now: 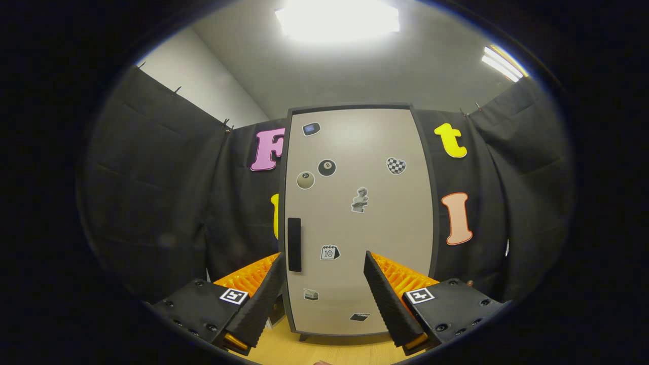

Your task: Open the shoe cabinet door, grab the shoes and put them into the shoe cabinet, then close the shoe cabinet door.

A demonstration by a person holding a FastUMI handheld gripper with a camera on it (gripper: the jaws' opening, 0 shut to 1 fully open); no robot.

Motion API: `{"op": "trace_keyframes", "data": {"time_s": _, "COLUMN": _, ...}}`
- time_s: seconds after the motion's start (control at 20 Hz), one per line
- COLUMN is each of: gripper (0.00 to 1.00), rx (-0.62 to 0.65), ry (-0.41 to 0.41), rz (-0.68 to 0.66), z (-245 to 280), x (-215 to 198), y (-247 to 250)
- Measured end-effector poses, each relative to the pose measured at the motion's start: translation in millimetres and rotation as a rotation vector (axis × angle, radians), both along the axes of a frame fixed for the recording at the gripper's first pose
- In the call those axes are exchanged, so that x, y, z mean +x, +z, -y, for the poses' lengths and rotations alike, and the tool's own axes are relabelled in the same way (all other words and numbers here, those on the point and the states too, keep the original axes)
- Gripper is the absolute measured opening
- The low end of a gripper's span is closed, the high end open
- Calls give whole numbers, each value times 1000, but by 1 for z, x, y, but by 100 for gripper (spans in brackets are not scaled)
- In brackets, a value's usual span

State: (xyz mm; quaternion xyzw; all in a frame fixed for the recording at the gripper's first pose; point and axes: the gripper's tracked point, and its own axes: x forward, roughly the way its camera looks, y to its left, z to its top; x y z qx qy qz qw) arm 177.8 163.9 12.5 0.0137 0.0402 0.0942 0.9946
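While the smooth, round-cornered shoe cabinet door (357, 218) stands closed beyond the fingers on a wooden floor (314, 352), small stickers (359, 199) scatter its matte face, a dark slab handle (294, 244) sits by its edge, and the gripper (323, 271), ribbed pads spread wide, holds nothing, shoes unseen.

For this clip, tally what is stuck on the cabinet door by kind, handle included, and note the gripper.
On the closed shoe cabinet door, ahead of the open gripper, jaws apart and empty:
Round ball stickers: 2
Other stickers: 6
Dark handle: 1
Total: 9
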Motion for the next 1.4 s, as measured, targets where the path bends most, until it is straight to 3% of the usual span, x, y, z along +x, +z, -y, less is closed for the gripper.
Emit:
{"op": "trace_keyframes", "data": {"time_s": 0.7, "gripper": 96, "rx": 12, "ry": 41, "rz": 26, "z": -63, "x": 100, "y": -12}}
{"op": "trace_keyframes", "data": {"time_s": 1.2, "gripper": 96, "rx": 1, "ry": 49, "rz": -81, "z": -86, "x": 156, "y": -61}}
{"op": "trace_keyframes", "data": {"time_s": 1.4, "gripper": 85, "rx": 7, "ry": 43, "rz": -115, "z": -92, "x": 166, "y": -71}}
